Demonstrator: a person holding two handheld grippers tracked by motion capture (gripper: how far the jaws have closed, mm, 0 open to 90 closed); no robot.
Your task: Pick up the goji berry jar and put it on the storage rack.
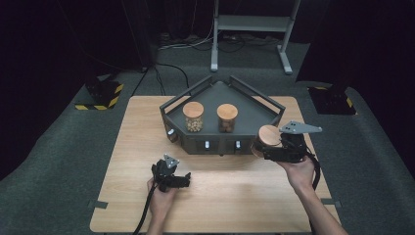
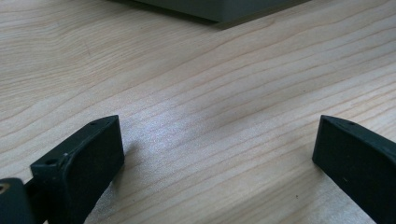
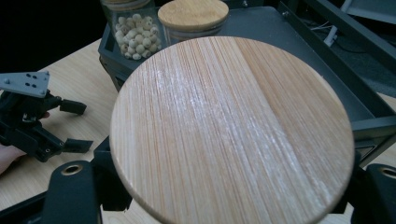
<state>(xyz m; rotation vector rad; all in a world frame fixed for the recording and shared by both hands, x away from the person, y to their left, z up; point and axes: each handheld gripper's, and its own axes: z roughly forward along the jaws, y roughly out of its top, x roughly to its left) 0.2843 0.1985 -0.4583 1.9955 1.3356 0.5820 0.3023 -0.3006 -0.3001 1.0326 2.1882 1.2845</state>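
The jar lid (image 3: 231, 130) is pale striped wood with a soft sheen. The surface (image 2: 196, 93) is smooth, grained wood. The tray (image 1: 254, 115) looks matt dark metal.

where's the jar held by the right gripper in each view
High view: the held jar, wooden lid up, sits right of centre at the tray's front right corner.
Left gripper view: not in it.
Right gripper view: its lid covers the middle, close up.
Shared landmark: the dark tray; its edge also crosses the top of the left gripper view.
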